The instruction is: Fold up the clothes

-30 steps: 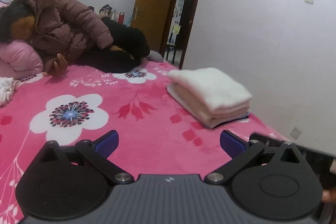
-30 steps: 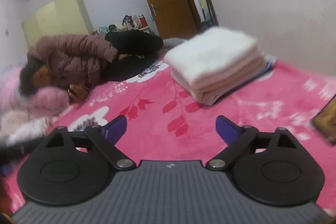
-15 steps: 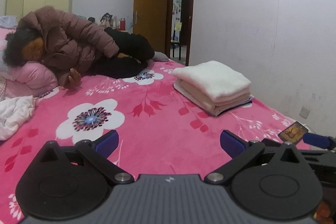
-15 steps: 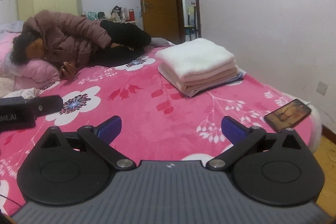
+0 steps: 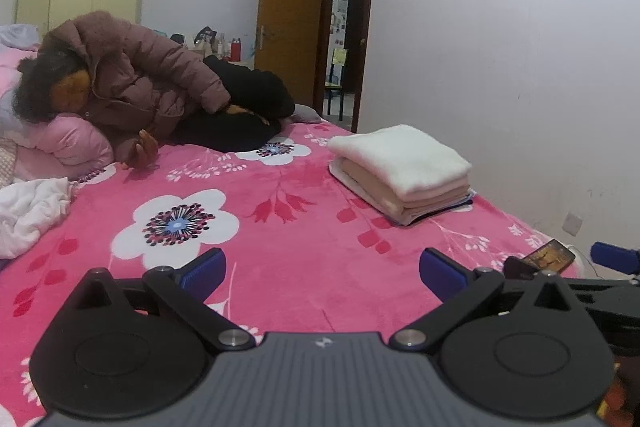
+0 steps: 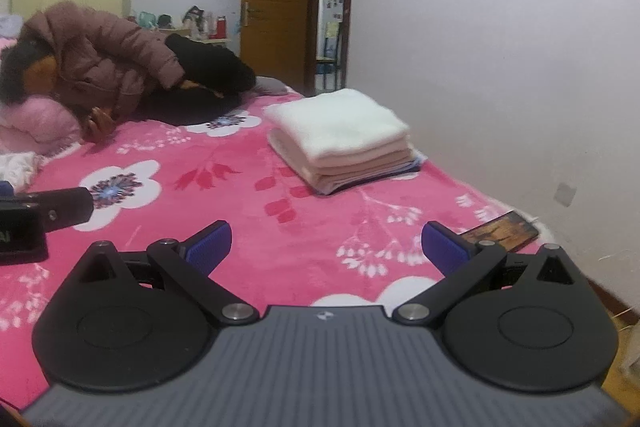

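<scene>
A neat stack of folded clothes (image 5: 404, 171), white on top and peach below, rests near the right side of the pink flowered bed (image 5: 280, 247); the right wrist view shows the same stack (image 6: 340, 139). A crumpled white garment (image 5: 30, 215) lies at the bed's left edge, seen also as a white garment (image 6: 18, 167) in the right wrist view. My left gripper (image 5: 322, 273) hovers open over the blanket with nothing between its blue pads. My right gripper (image 6: 326, 247) is open and empty too, well short of the stack.
A person in a brown puffer jacket (image 5: 132, 91) lies across the far side of the bed on a pink pillow (image 5: 60, 147). A phone (image 6: 500, 233) sits at the bed's near right corner. The wall (image 5: 520, 87) runs close along the right; a door (image 5: 292, 19) stands open behind.
Both grippers have pulled back from the folded stack and levelled out, so more of the bed, the phone and the crumpled white garment come into view. Both stay open.
</scene>
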The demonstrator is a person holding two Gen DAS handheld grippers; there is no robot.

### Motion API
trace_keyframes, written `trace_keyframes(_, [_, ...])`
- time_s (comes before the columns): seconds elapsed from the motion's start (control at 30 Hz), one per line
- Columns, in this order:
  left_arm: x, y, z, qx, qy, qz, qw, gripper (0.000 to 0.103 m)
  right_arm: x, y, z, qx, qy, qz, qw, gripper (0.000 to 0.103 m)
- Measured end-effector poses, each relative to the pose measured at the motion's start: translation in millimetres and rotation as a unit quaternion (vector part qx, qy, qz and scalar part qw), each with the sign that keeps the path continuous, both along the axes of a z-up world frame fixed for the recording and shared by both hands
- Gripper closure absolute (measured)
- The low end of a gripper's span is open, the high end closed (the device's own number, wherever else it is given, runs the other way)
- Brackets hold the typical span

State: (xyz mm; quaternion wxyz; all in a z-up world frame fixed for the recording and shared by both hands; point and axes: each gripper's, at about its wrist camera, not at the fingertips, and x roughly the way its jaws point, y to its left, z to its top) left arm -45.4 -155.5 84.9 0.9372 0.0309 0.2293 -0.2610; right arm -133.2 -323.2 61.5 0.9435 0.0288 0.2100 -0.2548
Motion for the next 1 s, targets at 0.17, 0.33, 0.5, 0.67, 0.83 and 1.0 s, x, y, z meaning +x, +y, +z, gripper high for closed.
trace_keyframes(0.17, [3.4, -4.6, -2.1, 0.001, 0.006, 0.009, 0.9999, 0.0, -2.8, -2.8, 5.3, 0.009, 0.003, -0.015, 1.0, 0.001])
trace_keyframes(0.33, [3.7, -9.9, -4.8, 0.01, -0.002, 0.009, 0.9999, 0.0, -3.3, -4.3, 4.3, 0.005, 0.007, -0.036, 0.999, 0.001])
trace_keyframes(0.5, [5.4, -14.2, -6.9, 0.017, -0.002, 0.007, 0.9998, 0.0, -1.7, -3.5, 4.3, 0.0, 0.008, -0.041, 0.999, 0.001])
trace_keyframes(0.67, [7.4, -14.7, -5.9, 0.017, -0.005, 0.009, 0.9998, 0.0, 0.6, -3.4, 5.3, 0.002, 0.008, -0.04, 0.999, 0.001])
trace_keyframes(0.83, [8.7, -14.4, -7.0, 0.016, -0.002, 0.007, 0.9998, 0.0, 2.7, -4.2, 5.6, 0.008, 0.01, -0.039, 0.999, 0.001])
trace_keyframes(1.0, [7.7, -14.4, -7.6, 0.019, -0.004, 0.004, 0.9998, 0.0, 3.8, -6.1, 5.2, 0.016, 0.015, -0.045, 0.999, 0.001])
